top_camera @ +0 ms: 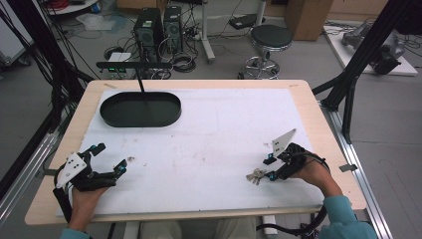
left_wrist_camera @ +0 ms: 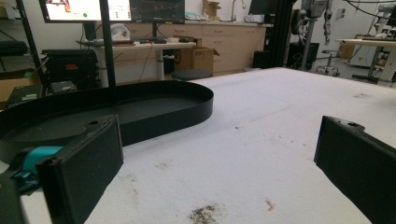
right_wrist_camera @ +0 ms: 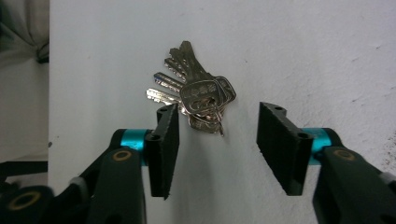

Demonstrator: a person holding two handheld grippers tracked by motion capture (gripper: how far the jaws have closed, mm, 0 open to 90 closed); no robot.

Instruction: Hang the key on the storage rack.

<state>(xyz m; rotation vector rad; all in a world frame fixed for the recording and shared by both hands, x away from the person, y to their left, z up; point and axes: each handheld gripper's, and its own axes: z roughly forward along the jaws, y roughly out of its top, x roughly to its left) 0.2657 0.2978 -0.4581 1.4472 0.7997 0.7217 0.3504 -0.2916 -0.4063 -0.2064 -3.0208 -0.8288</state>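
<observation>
From the high view we are looking down on a desk (top_camera: 318, 124) covered by a white mat. A black oval tray (top_camera: 141, 109) is sitting near the far left corner, with a thin black post rising from it. A bunch of keys (top_camera: 256, 175) is lying on the mat near the desk's near right corner, just in front of the right tool (top_camera: 269, 168), which the person's right hand (top_camera: 318, 172) is holding close to the right edge. Its jaws are standing apart, with the keys just beyond their tips. The left tool (top_camera: 110, 158) is resting near the near left corner, held by the left hand (top_camera: 84, 199); its jaws are spread wide and are gripping nothing.

In the left gripper view we are seeing the two black jaws of the left tool (left_wrist_camera: 219, 154) far apart at either side of the picture, with bare, slightly stained mat between them. The oval tray (left_wrist_camera: 154, 112) is lying ahead and to the left, its inside holding nothing that we can make out.

In the right gripper view we are looking down along the right tool (right_wrist_camera: 217, 137), whose ribbed jaws are standing open. The bunch of keys (right_wrist_camera: 196, 93) is lying flat on the white mat, fanned out, its ring end reaching just between the jaw tips, close to the left jaw. We cannot tell whether that jaw is touching the keys.
</observation>
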